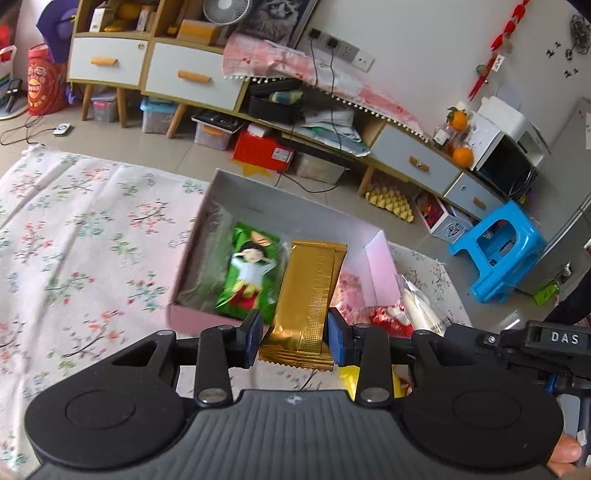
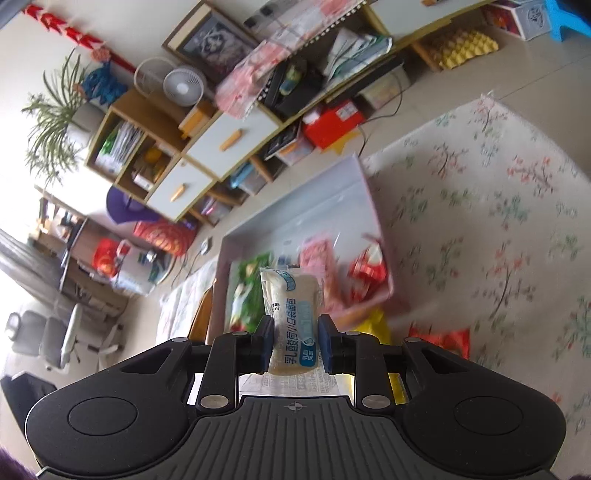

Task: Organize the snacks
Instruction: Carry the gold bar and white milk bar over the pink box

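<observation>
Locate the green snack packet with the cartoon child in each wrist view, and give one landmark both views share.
Left wrist: green packet lies inside the pink box, left of the gold packet.
Right wrist: green packet, blurred, left of the held bread packet.
Shared landmark: white fan.

Both views are brightly lit by soft daylight. In the right wrist view a blown-out glare washes the left edge, and motion blur smears the floral cloth and the pink box. The left wrist view is sharper, with blur on the cloth. Fisheye distortion bends the furniture and floor at the edges.
</observation>
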Demonstrator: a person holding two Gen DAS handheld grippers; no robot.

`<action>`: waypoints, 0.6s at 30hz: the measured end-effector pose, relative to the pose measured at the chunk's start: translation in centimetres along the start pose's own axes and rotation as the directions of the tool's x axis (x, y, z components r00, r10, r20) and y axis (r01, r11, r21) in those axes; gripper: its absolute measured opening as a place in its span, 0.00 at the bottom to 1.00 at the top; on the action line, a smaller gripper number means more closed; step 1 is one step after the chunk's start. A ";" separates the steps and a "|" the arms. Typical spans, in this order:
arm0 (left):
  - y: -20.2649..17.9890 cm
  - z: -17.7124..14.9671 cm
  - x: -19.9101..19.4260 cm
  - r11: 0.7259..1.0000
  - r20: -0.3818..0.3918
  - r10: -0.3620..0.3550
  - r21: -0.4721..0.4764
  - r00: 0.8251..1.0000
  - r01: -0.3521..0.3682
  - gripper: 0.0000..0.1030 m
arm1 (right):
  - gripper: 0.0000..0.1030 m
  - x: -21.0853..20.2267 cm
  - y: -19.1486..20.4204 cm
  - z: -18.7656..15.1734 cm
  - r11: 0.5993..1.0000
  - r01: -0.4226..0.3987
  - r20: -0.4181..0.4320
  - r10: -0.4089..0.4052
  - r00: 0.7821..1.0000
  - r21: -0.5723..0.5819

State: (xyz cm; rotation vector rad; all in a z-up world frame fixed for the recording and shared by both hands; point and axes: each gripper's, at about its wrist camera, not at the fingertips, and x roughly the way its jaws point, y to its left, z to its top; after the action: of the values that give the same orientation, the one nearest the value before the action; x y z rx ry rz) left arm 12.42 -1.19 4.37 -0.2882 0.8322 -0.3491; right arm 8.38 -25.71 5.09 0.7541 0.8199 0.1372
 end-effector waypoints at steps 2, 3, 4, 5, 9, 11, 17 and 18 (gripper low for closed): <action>-0.3 0.3 0.8 1.000 -0.002 0.001 0.012 1.000 -0.001 0.33 | 0.24 0.6 -0.4 0.6 1.000 0.013 0.009 -0.013 1.000 0.014; -0.4 0.4 1.2 1.000 0.000 0.004 0.020 1.000 -0.004 0.33 | 0.24 1.0 -0.7 0.9 0.999 0.024 0.013 -0.025 1.000 0.020; -0.5 0.6 1.6 1.000 0.002 0.003 0.024 1.000 -0.003 0.33 | 0.24 1.4 -0.9 1.2 0.999 0.036 0.017 -0.036 0.999 0.024; -0.5 0.8 1.9 1.000 0.003 -0.001 0.023 1.000 0.001 0.33 | 0.24 1.9 -1.0 1.4 0.999 0.046 0.019 -0.047 0.999 0.028; -0.5 1.3 3.0 1.000 0.000 -0.028 0.014 1.000 0.028 0.33 | 0.24 4.0 -1.7 2.3 0.996 0.070 0.022 -0.071 0.997 0.048; -0.7 1.3 3.6 0.999 -0.003 -0.032 0.022 0.999 0.032 0.33 | 0.24 5.2 -1.8 2.5 0.995 0.086 0.013 -0.087 0.996 0.046; -1.0 1.2 5.0 0.998 -0.023 -0.015 0.053 1.000 0.016 0.33 | 0.24 7.8 -1.4 2.7 0.993 0.118 0.019 -0.118 0.993 0.002; -1.0 1.1 5.2 0.998 -0.029 -0.008 0.056 1.000 0.010 0.33 | 0.24 8.2 -1.3 2.7 0.992 0.123 0.024 -0.123 0.992 -0.011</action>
State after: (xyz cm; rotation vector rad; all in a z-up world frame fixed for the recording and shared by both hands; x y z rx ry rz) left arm 16.33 -4.08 1.97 -0.2351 0.8480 -0.3855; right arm 15.67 -24.96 0.45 0.6901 0.8403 0.0231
